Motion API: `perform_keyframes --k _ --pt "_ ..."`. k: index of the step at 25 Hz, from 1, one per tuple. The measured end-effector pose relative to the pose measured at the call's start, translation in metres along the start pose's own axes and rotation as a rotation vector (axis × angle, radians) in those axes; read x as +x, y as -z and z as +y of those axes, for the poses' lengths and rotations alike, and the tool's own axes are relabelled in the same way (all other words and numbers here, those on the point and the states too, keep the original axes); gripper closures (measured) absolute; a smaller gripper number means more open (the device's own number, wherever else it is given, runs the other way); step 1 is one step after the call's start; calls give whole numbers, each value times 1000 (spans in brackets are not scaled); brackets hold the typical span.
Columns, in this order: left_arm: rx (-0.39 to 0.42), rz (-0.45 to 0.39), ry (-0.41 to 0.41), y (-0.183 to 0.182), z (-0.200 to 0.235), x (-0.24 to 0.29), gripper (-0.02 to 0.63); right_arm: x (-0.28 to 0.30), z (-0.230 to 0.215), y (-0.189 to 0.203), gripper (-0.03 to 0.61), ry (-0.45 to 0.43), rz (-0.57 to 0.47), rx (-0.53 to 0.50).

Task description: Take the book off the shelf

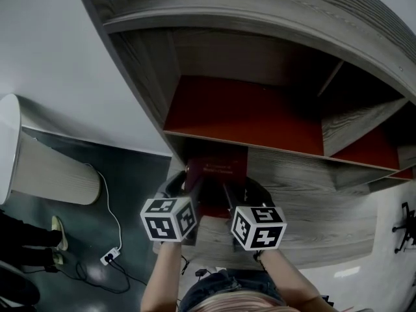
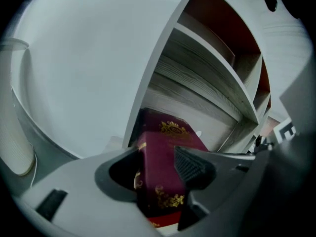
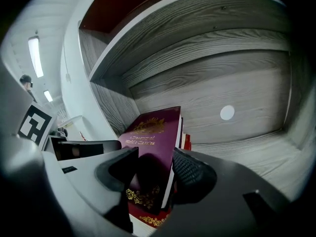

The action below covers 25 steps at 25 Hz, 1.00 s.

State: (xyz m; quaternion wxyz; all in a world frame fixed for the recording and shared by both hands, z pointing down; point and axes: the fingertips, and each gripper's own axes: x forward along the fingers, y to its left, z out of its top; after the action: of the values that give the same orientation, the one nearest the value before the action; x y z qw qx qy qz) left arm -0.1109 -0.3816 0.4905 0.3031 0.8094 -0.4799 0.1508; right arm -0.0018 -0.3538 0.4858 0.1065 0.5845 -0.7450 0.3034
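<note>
A maroon book [image 1: 218, 168] with gold lettering sits at the left end of the grey wooden shelf [image 1: 305, 174], next to its side wall. In the left gripper view the book [image 2: 170, 132] fills the gap of my left gripper [image 2: 158, 167], and the ribbed pad [image 2: 190, 164] presses its cover. In the right gripper view the book [image 3: 153, 132] lies between the jaws of my right gripper [image 3: 153, 167], with a shadowed gap at the left jaw. In the head view, my left gripper [image 1: 195, 188] and right gripper [image 1: 233, 194] flank the book's near end.
A red book [image 3: 186, 141] lies against the maroon one. Above is a compartment with a red back panel [image 1: 240, 112]. On the floor to the left stand a white ribbed cylinder [image 1: 45, 171], a power strip with cable [image 1: 109, 257] and shoes [image 1: 57, 239].
</note>
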Motion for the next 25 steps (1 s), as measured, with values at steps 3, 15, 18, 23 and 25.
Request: perform_keyframes --k 3,15,18,23,25 --pt "18 -34 -9 -1 -6 -8 387 -9 2 -1 357 2 -37 -15" --pt "66 -115 -5 1 -29 -41 393 -48 8 1 359 0 -139 -26" --pt "77 -128 -5 3 -35 -50 394 -58 9 3 359 -2 -155 -24" --pt "97 -155 2 7 -47 -64 394 -77 10 6 359 -2 -186 -32" --pt "104 -171 4 9 -52 -70 394 -85 11 7 359 -4 -200 -36"
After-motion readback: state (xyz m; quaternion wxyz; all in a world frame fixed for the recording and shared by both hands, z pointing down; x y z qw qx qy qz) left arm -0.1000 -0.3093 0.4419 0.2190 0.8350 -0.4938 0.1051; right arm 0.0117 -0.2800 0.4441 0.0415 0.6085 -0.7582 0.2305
